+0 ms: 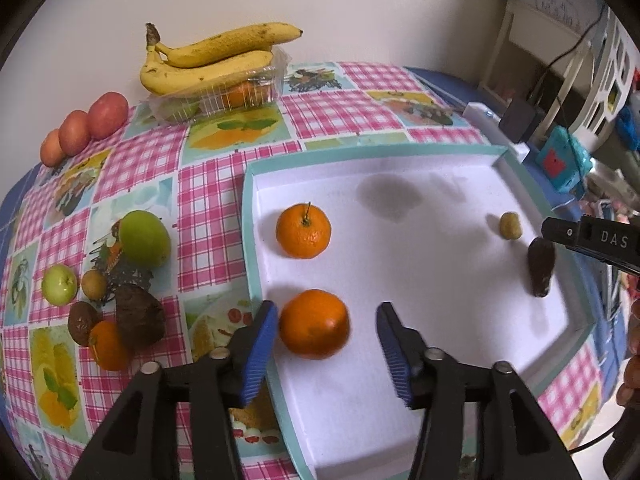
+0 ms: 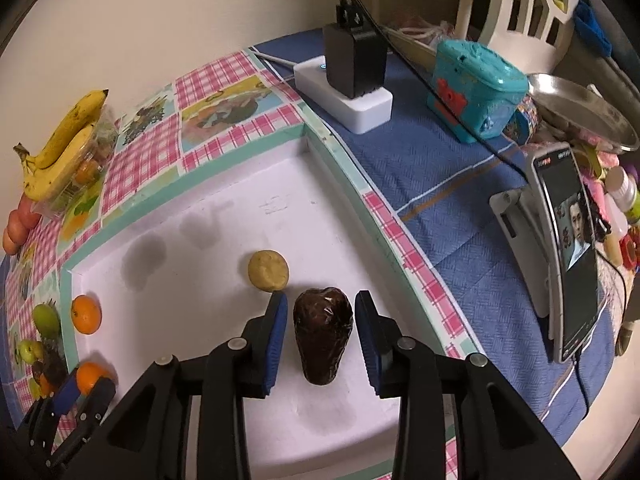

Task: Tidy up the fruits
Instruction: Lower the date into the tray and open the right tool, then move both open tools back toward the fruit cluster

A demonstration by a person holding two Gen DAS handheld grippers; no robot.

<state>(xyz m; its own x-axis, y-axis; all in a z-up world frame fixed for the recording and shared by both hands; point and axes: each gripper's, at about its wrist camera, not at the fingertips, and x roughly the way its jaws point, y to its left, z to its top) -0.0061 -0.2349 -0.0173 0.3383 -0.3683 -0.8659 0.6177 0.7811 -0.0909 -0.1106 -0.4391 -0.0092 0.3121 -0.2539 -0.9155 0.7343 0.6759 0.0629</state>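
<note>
A white tray with a teal rim lies on the checked tablecloth. My left gripper is open around an orange resting on the tray floor, with a clear gap at the right pad. A second orange sits farther back. My right gripper is open around a dark brown fruit lying on the tray, slim gaps on both sides. A small tan fruit sits just beyond its left finger. Left of the tray is a pile with a green apple, an orange and dark fruits.
Bananas lie on a clear plastic box at the back, with red round fruits to their left. Right of the tray are a power strip with an adapter, a teal box, a metal bowl and a phone on a stand.
</note>
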